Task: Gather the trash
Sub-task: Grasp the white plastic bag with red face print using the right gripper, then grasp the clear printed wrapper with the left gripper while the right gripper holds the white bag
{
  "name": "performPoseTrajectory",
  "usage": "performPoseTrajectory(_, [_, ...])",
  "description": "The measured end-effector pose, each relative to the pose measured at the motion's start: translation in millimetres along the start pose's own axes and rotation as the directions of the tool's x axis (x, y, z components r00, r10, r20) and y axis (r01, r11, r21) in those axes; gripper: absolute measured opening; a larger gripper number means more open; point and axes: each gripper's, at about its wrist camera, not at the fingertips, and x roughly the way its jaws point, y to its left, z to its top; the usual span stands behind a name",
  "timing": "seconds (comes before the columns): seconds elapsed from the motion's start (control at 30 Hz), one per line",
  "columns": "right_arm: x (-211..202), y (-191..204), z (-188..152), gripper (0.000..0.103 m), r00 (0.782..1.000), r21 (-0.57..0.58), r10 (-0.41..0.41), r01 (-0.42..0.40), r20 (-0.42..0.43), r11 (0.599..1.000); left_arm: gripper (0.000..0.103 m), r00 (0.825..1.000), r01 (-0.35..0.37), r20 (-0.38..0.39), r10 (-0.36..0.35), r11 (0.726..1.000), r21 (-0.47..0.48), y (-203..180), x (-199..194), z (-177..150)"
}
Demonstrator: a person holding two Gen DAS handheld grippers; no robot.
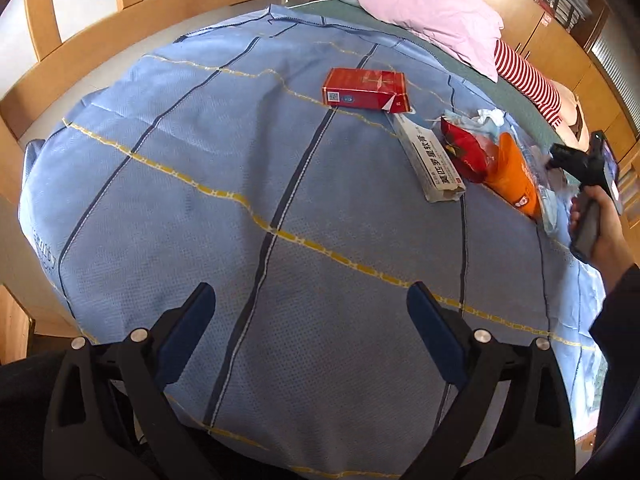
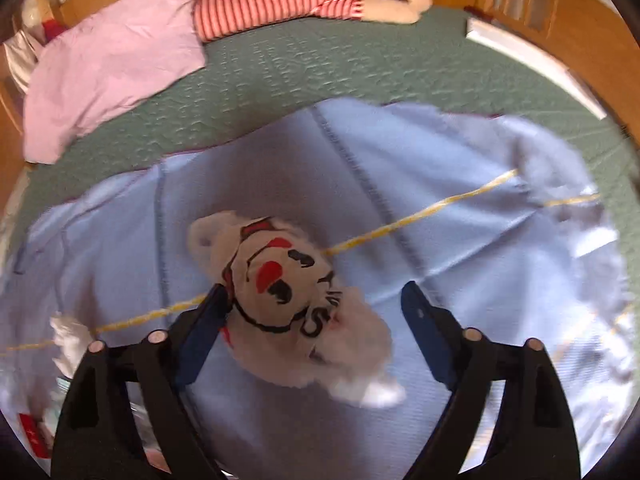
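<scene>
In the left wrist view my left gripper [image 1: 310, 300] is open and empty above the blue quilt [image 1: 200, 200]. Ahead lie a red cigarette pack [image 1: 366, 90], a white ointment box [image 1: 430, 160], a red wrapper [image 1: 466, 152], an orange packet [image 1: 516, 180] and crumpled tissue [image 1: 490, 116]. My right gripper [image 1: 588, 168] shows at the right edge, held in a hand. In the right wrist view my right gripper [image 2: 314, 304] is open over a white plastic bag [image 2: 296, 304] with red and black print; the bag lies between the fingers.
A pink pillow [image 1: 432, 12] and a red-striped plush toy [image 1: 528, 80] lie on the green bedsheet [image 2: 320, 72] beyond the quilt. Wooden bed rails [image 1: 120, 28] run along the far left. A white tissue scrap [image 2: 72, 340] lies at the left.
</scene>
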Motion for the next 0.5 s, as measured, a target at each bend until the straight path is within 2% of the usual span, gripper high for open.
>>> performPoseTrajectory(0.03, [4,11,-7,0.045,1.000,-0.036,0.009,-0.010,-0.024,0.999,0.096,1.000,-0.016,0.004,0.016,1.000,-0.007,2,0,2])
performPoseTrajectory(0.07, [0,31,-17,0.043,1.000,-0.134,-0.026,0.026,0.002,0.991,0.096,1.000,-0.021,0.004,0.021,0.999,-0.025,5,2,2])
performPoseTrajectory(0.1, [-4,49,-29,0.038,1.000,-0.222,0.012,-0.015,-0.014,0.975,0.096,1.000,-0.020,0.002,0.020,0.999,-0.047,9,2,-1])
performPoseTrajectory(0.13, [-7,59,-38,0.030,0.997,-0.254,0.061,-0.071,-0.045,0.965,0.096,1.000,-0.011,-0.002,0.011,0.996,-0.085,14,3,-1])
performPoseTrajectory(0.17, [-14,70,-52,0.028,0.990,-0.283,0.108,-0.128,-0.088,0.950,0.096,1.000,-0.004,-0.005,0.003,0.993,-0.117,20,3,-1])
performPoseTrajectory(0.27, [-39,97,-97,0.028,0.968,-0.357,0.177,-0.230,-0.176,0.905,0.096,1.000,-0.011,-0.019,0.009,0.987,-0.161,26,8,-2])
performPoseTrajectory(0.33, [-62,115,-132,0.028,0.940,-0.398,0.244,-0.324,-0.238,0.859,0.096,0.999,-0.021,-0.036,0.015,0.986,-0.164,29,12,-2])
performPoseTrajectory(0.43, [-89,132,-174,0.028,0.904,-0.449,0.287,-0.410,-0.317,0.794,0.096,0.999,-0.024,-0.042,0.017,0.982,-0.186,36,14,-2])
performPoseTrajectory(0.5, [-102,141,-189,0.028,0.881,-0.466,0.314,-0.458,-0.355,0.757,0.096,0.999,-0.029,-0.044,0.021,0.979,-0.200,41,15,-3])
